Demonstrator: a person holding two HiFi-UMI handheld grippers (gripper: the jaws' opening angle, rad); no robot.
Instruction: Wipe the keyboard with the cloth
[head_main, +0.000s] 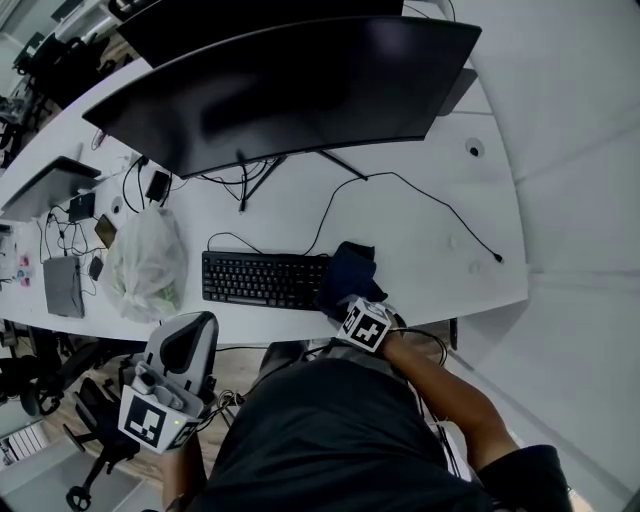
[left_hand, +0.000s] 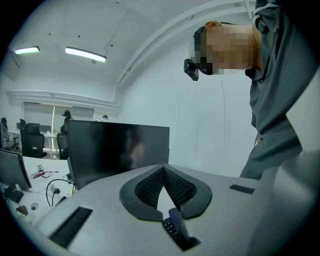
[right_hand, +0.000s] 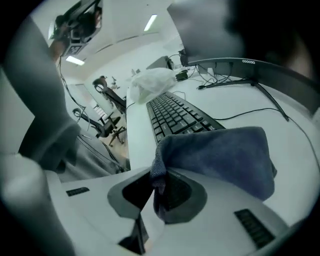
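Right gripper (head_main: 348, 297) is pinching the cloth (head_main: 352, 265) at the keyboard's (head_main: 255, 278) 3 o'clock end, so I'd drag it flat toward 9; left gripper (left_hand: 162, 170) is pressed together, empty.

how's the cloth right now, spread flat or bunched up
Bunched up: the cloth hangs in folds from the right gripper, whose jaws pinch one edge.

Clad in a dark grey short-sleeved shirt (head_main: 320, 440); pale grey left tongs (left_hand: 162, 169) and right tongs (right_hand: 155, 175), each bearing a black-and-white marker cube (head_main: 365, 325).
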